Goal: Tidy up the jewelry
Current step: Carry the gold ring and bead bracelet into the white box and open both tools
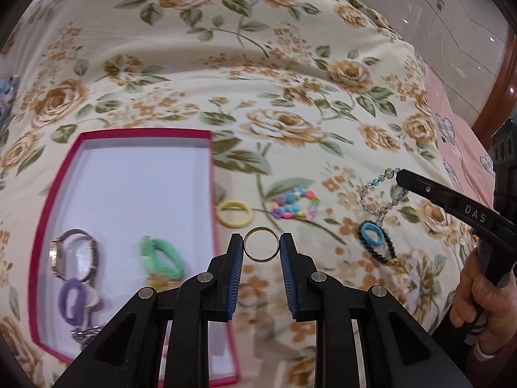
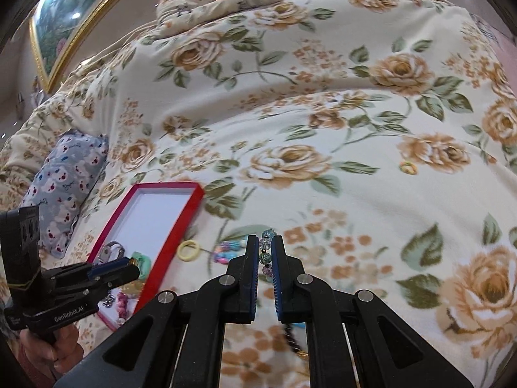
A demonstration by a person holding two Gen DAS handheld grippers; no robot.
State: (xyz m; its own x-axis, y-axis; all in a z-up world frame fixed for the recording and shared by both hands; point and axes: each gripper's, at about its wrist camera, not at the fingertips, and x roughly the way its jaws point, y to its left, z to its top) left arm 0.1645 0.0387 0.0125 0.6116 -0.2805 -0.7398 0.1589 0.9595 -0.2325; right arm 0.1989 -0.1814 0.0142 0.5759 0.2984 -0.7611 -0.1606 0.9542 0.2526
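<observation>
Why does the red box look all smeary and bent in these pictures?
Left wrist view: the red box and the watch inside are smeared by motion blur, while the gold ring in the left tool stays sharp. Both views: the fisheye lens curves straight edges. Right wrist view: the box rim looks only slightly soft.

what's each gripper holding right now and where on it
Left gripper holds the gold ring by its outer edge, on opposite sides. Right gripper pinches the pastel bead bracelet across a few beads of its strand.
</observation>
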